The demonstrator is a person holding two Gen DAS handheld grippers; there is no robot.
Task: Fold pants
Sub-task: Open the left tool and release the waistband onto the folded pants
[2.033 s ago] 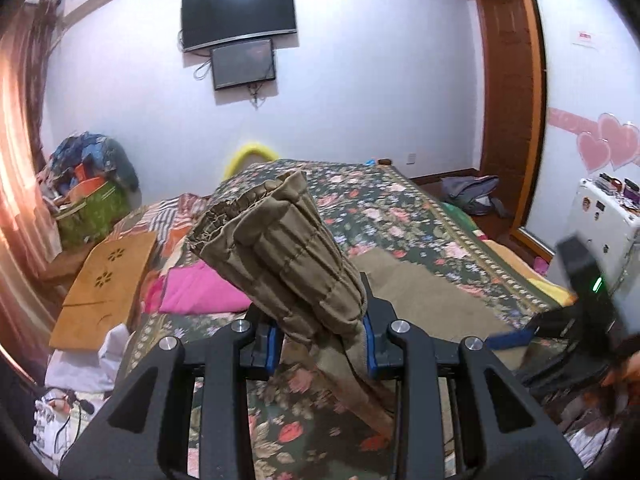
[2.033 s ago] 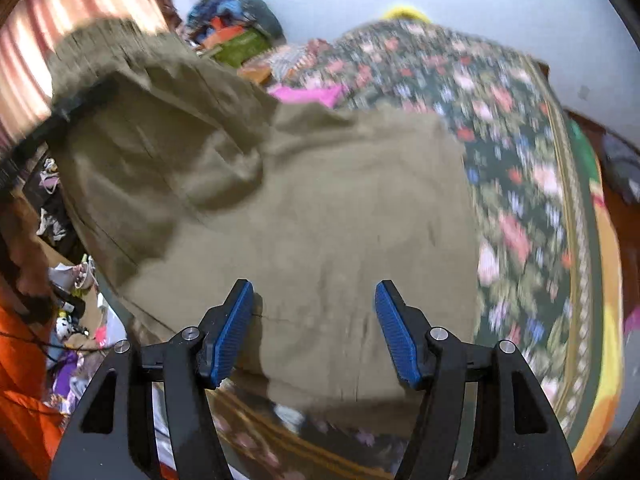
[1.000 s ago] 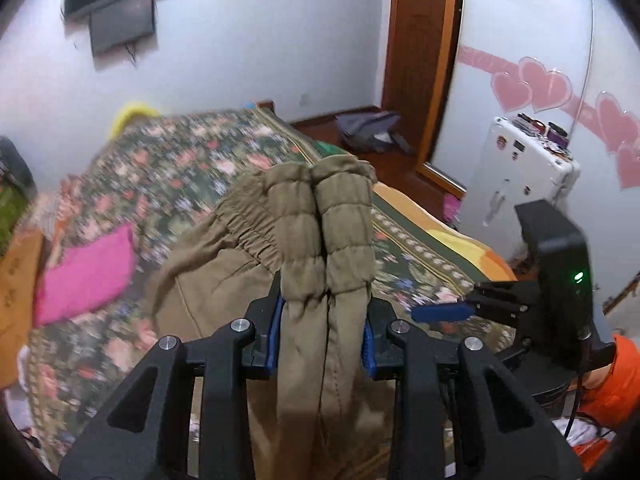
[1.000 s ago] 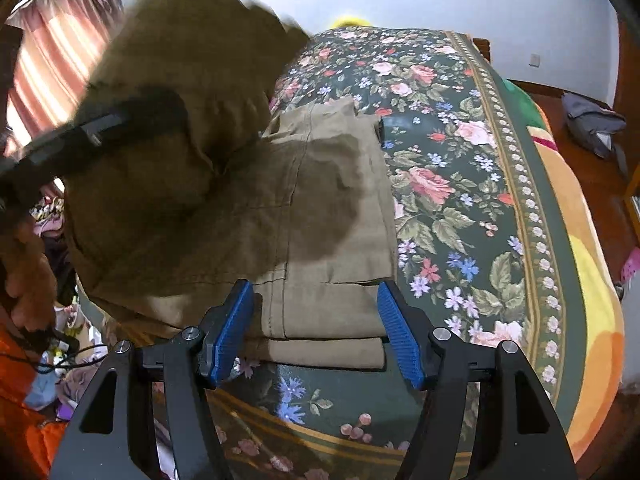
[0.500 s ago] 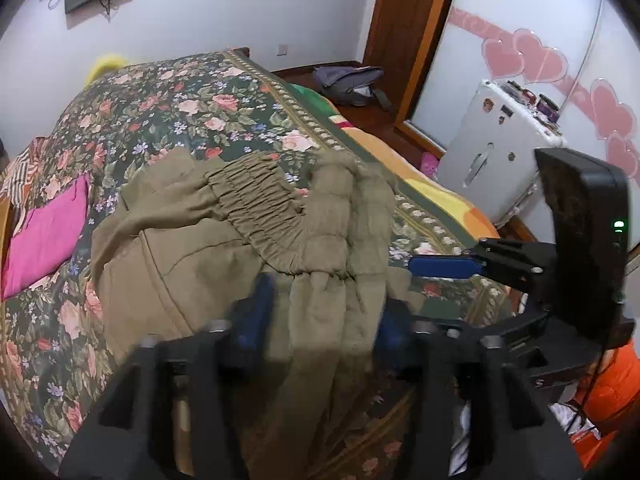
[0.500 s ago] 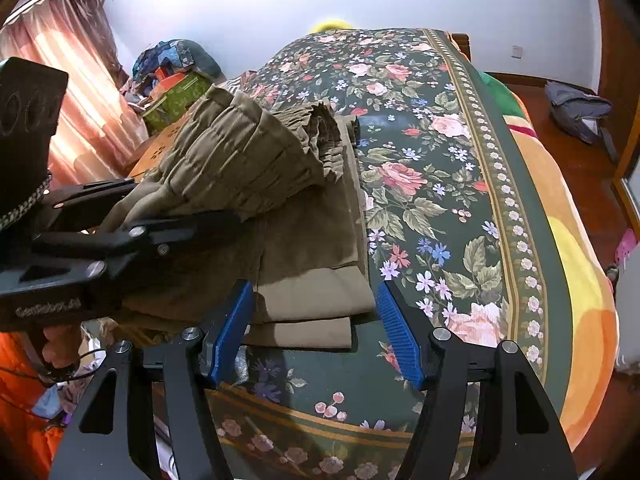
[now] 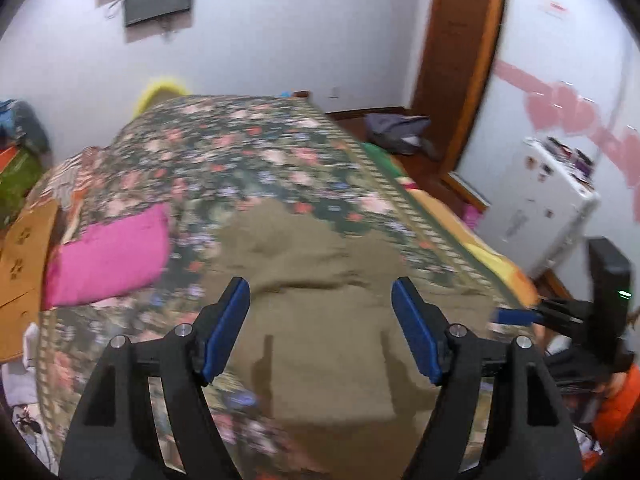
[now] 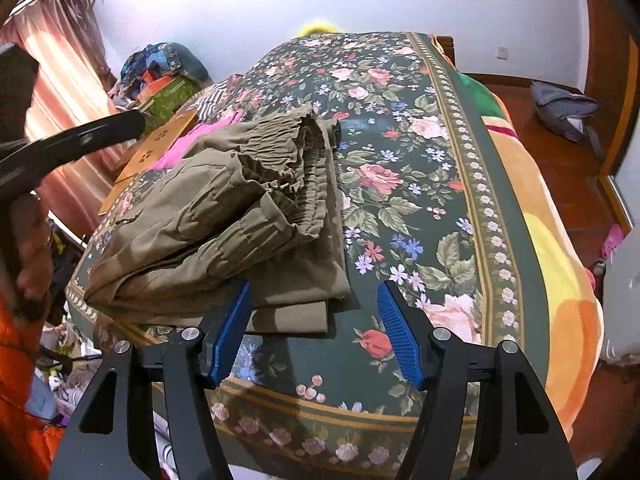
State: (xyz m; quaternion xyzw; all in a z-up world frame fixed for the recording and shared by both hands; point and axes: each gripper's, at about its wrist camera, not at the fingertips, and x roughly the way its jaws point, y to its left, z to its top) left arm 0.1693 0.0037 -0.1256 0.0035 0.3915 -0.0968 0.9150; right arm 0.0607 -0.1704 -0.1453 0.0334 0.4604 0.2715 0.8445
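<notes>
- The pants (image 8: 240, 216) are seen lying folded in a heap on the floral bed (image 8: 440, 208), near its front edge.
- The left gripper (image 7: 320, 328) jaws have just been opened, nothing clamped.
- The right gripper (image 8: 312, 332) jaws are held apart too, empty.

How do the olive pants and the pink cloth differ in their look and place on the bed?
The olive pants are a thick folded pile with gathered elastic bands on top; the pink cloth lies flat and smooth. The pants sit nearer the grippers, the pink cloth further back. Both rest on the floral bedspread.
</notes>
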